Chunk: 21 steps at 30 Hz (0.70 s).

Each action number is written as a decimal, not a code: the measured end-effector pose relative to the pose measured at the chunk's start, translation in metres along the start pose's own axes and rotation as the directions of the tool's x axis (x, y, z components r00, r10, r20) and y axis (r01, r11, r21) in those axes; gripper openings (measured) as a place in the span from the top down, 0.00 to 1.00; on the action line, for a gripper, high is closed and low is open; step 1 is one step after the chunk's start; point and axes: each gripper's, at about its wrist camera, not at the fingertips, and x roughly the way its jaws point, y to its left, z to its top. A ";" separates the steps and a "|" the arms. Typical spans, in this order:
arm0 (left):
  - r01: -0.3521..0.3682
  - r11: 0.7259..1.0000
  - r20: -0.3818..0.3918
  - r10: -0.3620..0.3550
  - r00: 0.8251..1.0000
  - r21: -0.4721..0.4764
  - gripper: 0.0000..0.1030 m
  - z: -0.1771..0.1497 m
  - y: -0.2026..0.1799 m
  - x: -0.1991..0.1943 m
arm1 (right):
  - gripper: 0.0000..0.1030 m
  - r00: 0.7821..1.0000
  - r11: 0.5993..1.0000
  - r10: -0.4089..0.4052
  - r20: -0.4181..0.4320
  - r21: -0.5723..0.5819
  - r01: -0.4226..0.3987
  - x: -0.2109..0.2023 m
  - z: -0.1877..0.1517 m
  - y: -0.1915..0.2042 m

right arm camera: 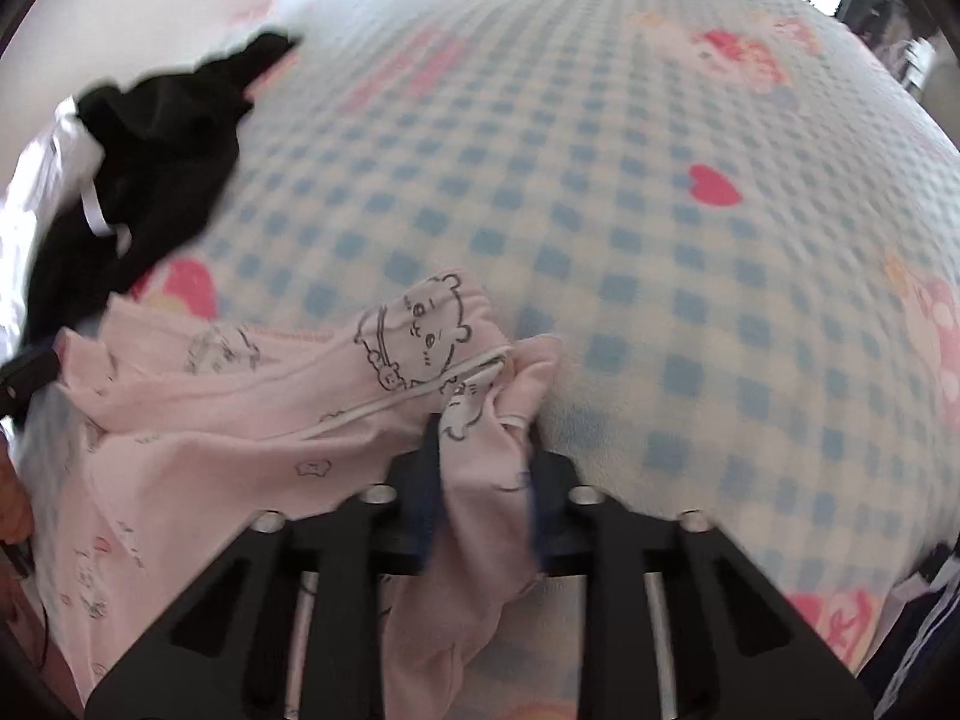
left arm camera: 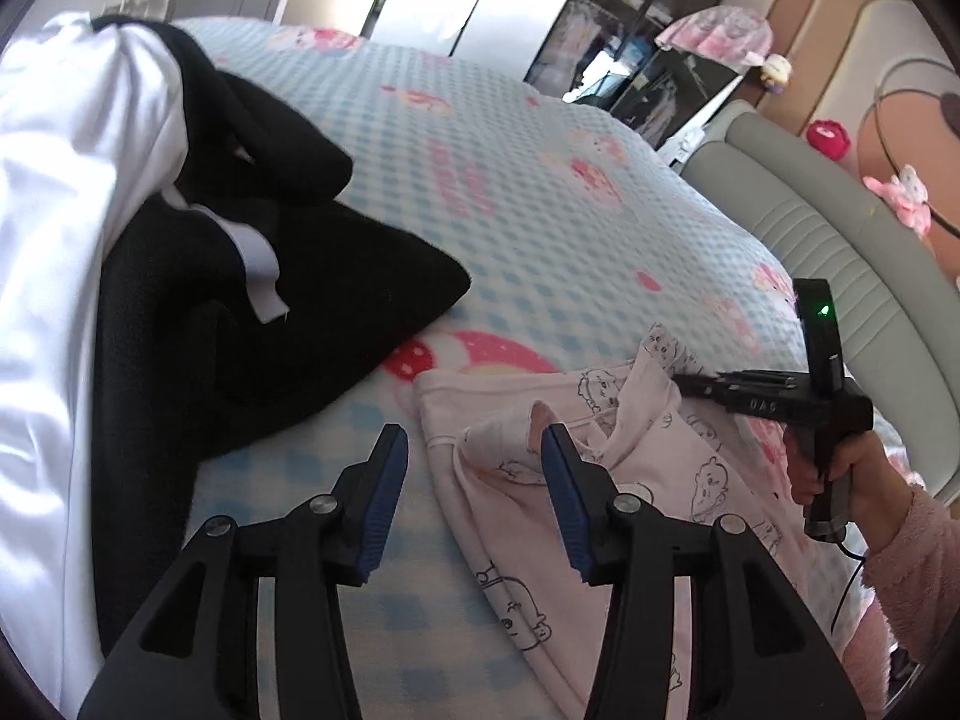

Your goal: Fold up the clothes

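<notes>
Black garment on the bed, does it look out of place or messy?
Yes. The black garment lies crumpled and unfolded against white fabric, its white tag exposed. The right gripper pinches only the pink garment.

left gripper point(left arm camera: 474, 501) fingers apart | right gripper point(right arm camera: 483, 480) fingers clamped

A bed's blue-checked blanket point(left arm camera: 540, 192) with pink cartoon prints; a grey padded headboard point(left arm camera: 828, 252); a dark wardrobe point(left arm camera: 636, 42) beyond.
</notes>
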 end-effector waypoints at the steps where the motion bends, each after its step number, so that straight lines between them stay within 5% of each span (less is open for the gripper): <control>1: 0.007 1.000 0.002 -0.007 1.000 -0.004 0.53 0.000 -0.001 0.004 | 0.82 1.000 1.000 -0.004 0.021 0.018 0.003 -0.005 -0.001 -0.002; 10: -0.032 0.998 -0.016 0.033 0.999 0.059 0.53 -0.003 -0.014 0.030 | 0.89 0.988 0.973 -0.106 0.117 0.217 0.079 -0.028 -0.005 -0.040; 13: -0.022 0.995 -0.022 0.024 0.999 0.092 0.55 0.000 -0.020 0.039 | 0.86 0.993 0.966 -0.037 0.109 0.260 0.007 -0.027 -0.005 -0.051; 16: -0.048 0.990 -0.093 0.060 0.994 0.130 0.57 -0.001 -0.025 0.058 | 0.61 0.995 0.976 0.040 0.090 0.211 -0.059 -0.019 0.001 -0.040; 17: -0.052 0.991 -0.094 0.064 0.993 0.124 0.67 -0.001 -0.024 0.059 | 0.60 0.995 0.980 0.056 0.078 0.189 -0.070 -0.014 0.004 -0.034; 18: -0.053 0.991 -0.094 0.065 0.993 0.119 0.71 -0.002 -0.023 0.059 | 0.61 0.997 0.984 0.053 0.064 0.168 -0.063 -0.009 0.006 -0.029; 19: -0.055 0.992 -0.093 0.066 0.993 0.113 0.82 -0.003 -0.021 0.059 | 0.81 0.998 0.987 0.032 0.053 0.156 -0.040 -0.006 0.007 -0.025; 20: -0.048 0.994 -0.068 0.055 0.996 0.099 0.90 0.000 -0.021 0.051 | 0.90 0.999 0.988 0.018 0.045 0.152 -0.025 -0.004 0.005 -0.023; 21: -0.041 0.996 -0.040 0.044 0.998 0.084 0.90 0.004 -0.020 0.043 | 0.91 0.999 0.988 0.011 0.051 0.154 -0.018 -0.005 0.004 -0.022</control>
